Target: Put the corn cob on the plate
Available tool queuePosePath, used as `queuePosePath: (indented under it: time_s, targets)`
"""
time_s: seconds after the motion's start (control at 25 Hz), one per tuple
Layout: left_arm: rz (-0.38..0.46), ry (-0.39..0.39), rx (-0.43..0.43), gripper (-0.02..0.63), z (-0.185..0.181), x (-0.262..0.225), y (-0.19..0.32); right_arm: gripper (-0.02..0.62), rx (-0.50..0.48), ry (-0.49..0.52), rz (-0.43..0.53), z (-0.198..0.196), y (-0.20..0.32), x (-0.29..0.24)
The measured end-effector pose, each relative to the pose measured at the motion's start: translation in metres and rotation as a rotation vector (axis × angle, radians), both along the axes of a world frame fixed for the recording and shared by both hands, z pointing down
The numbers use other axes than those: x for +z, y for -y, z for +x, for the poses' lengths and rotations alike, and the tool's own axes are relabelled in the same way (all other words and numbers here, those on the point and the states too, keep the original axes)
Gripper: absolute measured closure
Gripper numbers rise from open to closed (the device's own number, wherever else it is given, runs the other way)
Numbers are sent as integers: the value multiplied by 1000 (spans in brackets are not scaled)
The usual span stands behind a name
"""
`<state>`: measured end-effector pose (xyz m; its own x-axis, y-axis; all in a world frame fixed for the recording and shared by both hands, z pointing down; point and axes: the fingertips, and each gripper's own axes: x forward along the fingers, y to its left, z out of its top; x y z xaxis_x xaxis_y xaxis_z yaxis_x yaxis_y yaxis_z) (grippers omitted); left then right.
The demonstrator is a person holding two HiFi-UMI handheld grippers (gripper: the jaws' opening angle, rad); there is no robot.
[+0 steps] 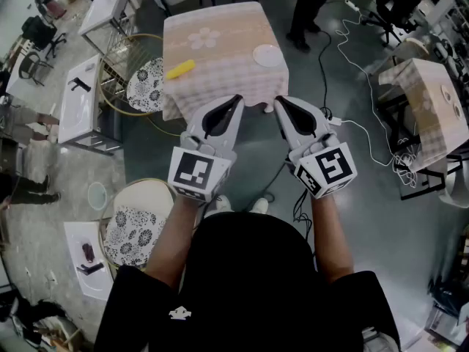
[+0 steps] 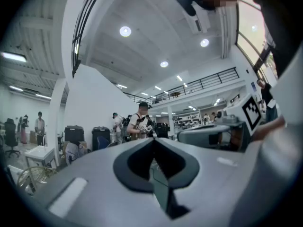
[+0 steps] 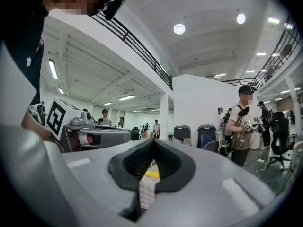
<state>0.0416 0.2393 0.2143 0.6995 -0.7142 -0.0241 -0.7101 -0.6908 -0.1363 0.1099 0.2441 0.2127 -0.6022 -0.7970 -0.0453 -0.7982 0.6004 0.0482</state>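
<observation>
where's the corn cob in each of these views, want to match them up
Head view: the corn cob lies on the left part of the checked tablecloth, upper middle of the picture.
Left gripper view: not in it.
Right gripper view: a small yellow sliver, low centre, seen through the opening behind the shut tongs of the right gripper.
Shared landmark: the checked tablecloth, which shows just under the corn cob in the right gripper view too.
</observation>
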Motion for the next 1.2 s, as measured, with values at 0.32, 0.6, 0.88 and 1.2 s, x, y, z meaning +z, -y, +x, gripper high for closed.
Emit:
queuePosePath:
  time_s: [0.32,0.6,0.88,1.2]
  targets:
    - [-8,-5,-8,597,13,1,-2,594,-24,12,18,11,-6,-3]
    - [-9,0,-37,597,30,3,-1,594,-50,18,8,33,-5,2]
    - [-29,-4,-85,597,34,13,-5,594,-88,18,-12,42,-3,13]
    - [-18,15,-113,597,24,16,7,594,-118,7,-20,33,13,19]
